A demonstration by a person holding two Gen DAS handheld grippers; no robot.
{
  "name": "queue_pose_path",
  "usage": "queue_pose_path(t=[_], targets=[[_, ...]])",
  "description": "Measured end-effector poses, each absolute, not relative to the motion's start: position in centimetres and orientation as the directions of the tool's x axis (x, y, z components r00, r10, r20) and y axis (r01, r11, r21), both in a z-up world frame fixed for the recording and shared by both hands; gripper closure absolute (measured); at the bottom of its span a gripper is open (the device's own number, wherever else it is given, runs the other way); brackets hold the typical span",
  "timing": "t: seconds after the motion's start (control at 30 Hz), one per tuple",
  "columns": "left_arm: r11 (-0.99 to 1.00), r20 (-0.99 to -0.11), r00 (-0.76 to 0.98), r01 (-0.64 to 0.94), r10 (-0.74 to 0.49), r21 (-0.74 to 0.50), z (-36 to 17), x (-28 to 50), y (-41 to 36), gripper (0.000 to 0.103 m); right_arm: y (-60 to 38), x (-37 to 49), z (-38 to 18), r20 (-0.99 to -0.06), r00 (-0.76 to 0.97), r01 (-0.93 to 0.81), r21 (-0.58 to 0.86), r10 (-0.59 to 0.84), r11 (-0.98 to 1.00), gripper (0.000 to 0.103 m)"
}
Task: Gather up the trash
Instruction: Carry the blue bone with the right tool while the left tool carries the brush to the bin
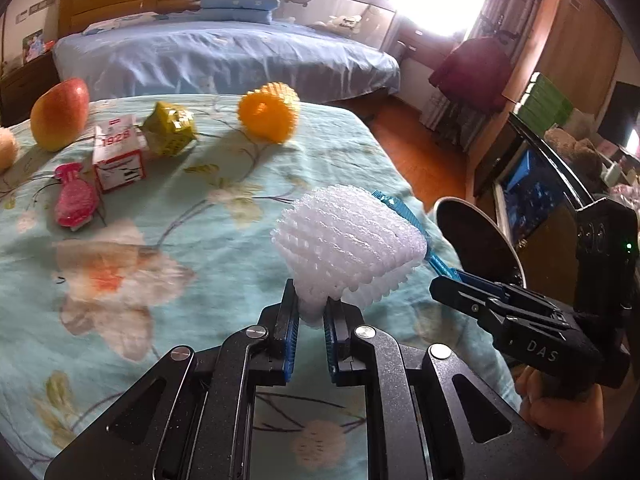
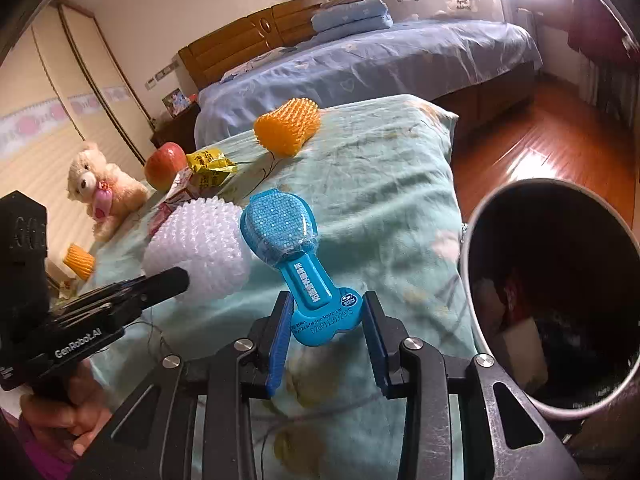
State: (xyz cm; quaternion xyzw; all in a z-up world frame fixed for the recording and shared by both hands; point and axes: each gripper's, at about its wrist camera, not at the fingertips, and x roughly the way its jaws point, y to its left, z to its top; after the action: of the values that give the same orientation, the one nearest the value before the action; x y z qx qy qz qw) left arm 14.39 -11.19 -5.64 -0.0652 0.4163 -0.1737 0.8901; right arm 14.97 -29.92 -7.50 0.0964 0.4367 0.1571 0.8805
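Left wrist view: the white foam net (image 1: 348, 252) is pinched by the left tool (image 1: 312, 320) above the bed (image 1: 200, 208); a thin hold, slippage is judged possible. Right wrist view: the blue wrapper (image 2: 292, 256) is clamped in the right tool (image 2: 326, 320) beside the bin (image 2: 472, 248); early release would likely miss.

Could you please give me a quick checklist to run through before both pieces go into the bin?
1. Left gripper pinching white foam net: ok.
2. Right gripper clamping blue packet: ok.
3. Bin mouth open beside the bed: ok.
4. Room left in bin: ok, trash only at the bottom.
5. Either piece already over the bin: not ok.
6. Grippers clear of each other: cannot tell; the two pieces sit close together.
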Motion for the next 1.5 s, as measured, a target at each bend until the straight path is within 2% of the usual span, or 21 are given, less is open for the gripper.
queue_pose_path(t=[0.77,1.5], targets=[[0.887,-0.709,0.551,0.390,-0.440,-0.247,-4.7,13.2,-18.4,0.092,-36.7,10.1,-6.7,-0.711,0.657,-0.025,0.312,0.251,0.950,0.068],[0.857,-0.724,0.507,0.461,-0.467,-0.230,-4.7,13.9,-23.7,0.093,-41.4,9.3,-6.7,-0.710,0.690,0.113,0.300,0.142,0.947,0.068]])
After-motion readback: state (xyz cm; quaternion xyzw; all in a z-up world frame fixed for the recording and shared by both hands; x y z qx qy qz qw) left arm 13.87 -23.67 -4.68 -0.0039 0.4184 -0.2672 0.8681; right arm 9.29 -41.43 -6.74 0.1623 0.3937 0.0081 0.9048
